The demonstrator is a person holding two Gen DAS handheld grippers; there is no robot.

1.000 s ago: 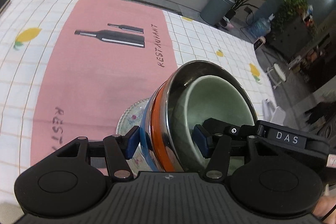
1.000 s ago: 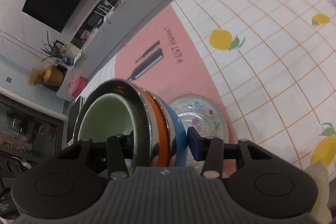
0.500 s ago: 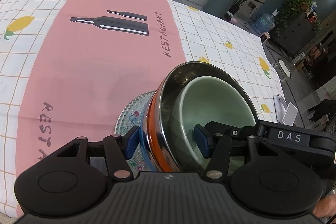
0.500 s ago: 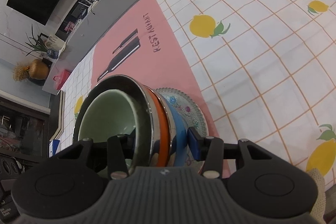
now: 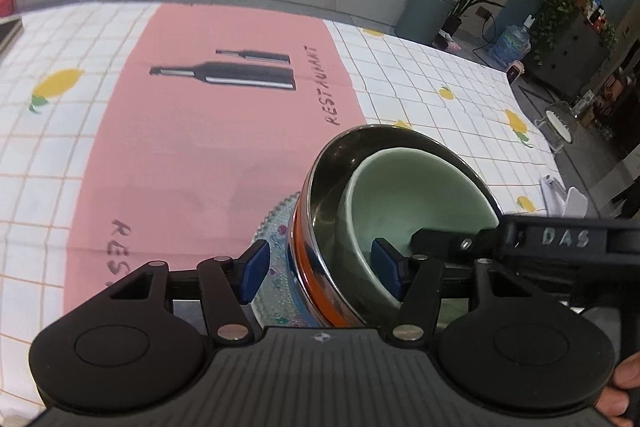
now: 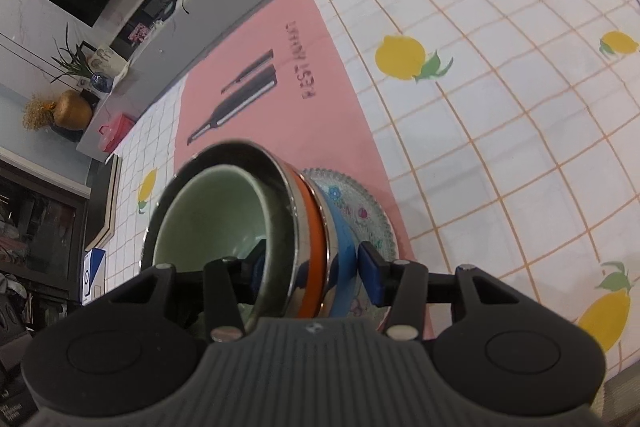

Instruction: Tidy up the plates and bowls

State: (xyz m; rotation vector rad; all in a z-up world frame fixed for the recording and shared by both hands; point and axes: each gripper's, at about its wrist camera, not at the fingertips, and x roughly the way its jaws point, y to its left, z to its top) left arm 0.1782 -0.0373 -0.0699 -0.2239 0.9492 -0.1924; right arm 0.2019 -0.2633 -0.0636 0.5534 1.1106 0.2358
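With both the left gripper [image 5: 318, 269] and right gripper [image 6: 314, 277] opening their jaws around the bowl stack [image 5: 400, 211] at lower centre, it could slide off the glass plate [image 6: 360, 207].

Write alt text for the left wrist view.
The left gripper straddles the near rim of a stack of bowls, its jaws opening: a pale green bowl nested in steel ones with orange and blue bands. The stack sits on a patterned glass plate on a pink placemat.
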